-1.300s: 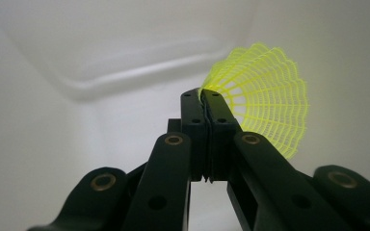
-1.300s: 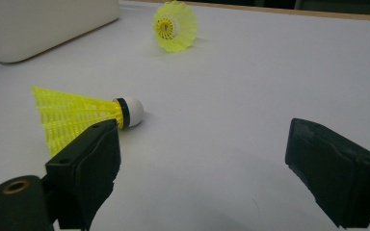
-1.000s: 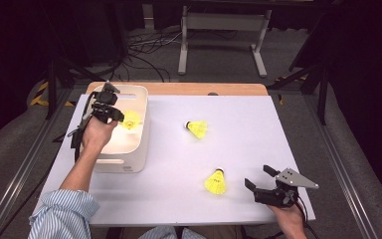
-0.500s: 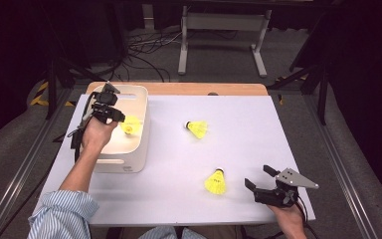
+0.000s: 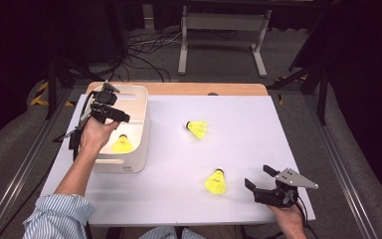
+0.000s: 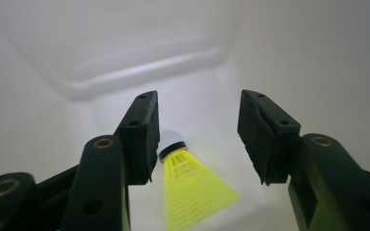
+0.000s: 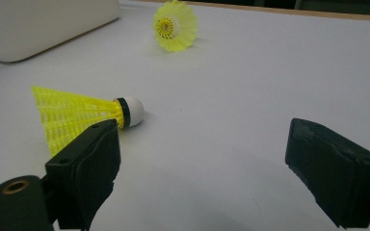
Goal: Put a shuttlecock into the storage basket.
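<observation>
The yellow plastic shuttlecock with a white cork tip point(image 6: 185, 185) lay inside the white rectangular plastic bin point(image 5: 140, 130), on its floor, near the bin's right wall in the high view. In the left gripper view it rested between and below the two black jaws, tip pointing away, close beside one jaw; whether it touched that jaw could not be told. The left claw point(image 5: 122, 117) hovered over the bin's interior, its jaws standing moderately apart and gripping nothing; they had just been opening, with the shuttlecock lying loose beneath them.

A second yellow shuttlecock point(image 5: 198, 128) lay on the white desk point(image 5: 258, 129) to the right of the bin, well apart from it. A third yellow shuttlecock point(image 5: 216, 182) lay on the desk nearer the person, to the right of the bin and in front of it.

The right claw point(image 5: 255, 178) rested far to the right of the bin, just beside the third shuttlecock, its jaws wide apart and empty.
</observation>
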